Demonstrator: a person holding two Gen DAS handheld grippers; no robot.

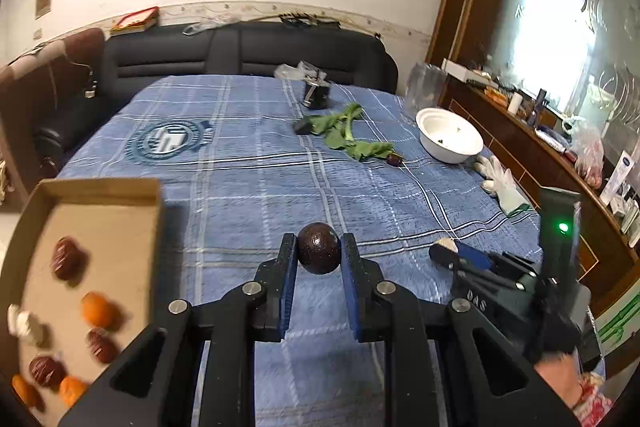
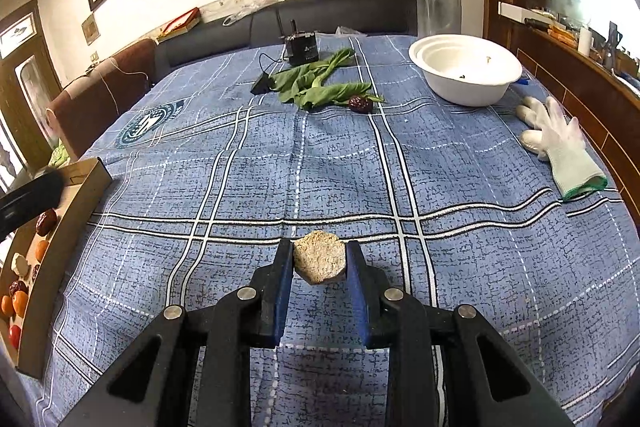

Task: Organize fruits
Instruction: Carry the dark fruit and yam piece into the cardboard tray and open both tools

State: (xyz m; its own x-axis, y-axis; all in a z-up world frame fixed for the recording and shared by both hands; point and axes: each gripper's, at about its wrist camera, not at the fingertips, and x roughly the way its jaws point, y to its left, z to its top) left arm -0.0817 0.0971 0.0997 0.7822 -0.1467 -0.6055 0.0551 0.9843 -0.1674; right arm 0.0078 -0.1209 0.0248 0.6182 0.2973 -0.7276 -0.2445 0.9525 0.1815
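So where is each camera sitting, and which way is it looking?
Left wrist view: it sits on the left gripper, looking along its fingers at a dark round fruit clamped above the blue tablecloth; the right gripper and a hand show on the right.
Right wrist view: it sits on the right gripper, which clamps a pale rough lump; only its own fingers show.
Both see the cardboard tray on the left, greens, white bowl and glove.

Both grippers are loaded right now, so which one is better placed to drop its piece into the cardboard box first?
Left. The left gripper, shut on a dark round fruit, is next to the cardboard box. The right gripper, holding a tan crumbly chunk, has open blue tablecloth between it and the box.
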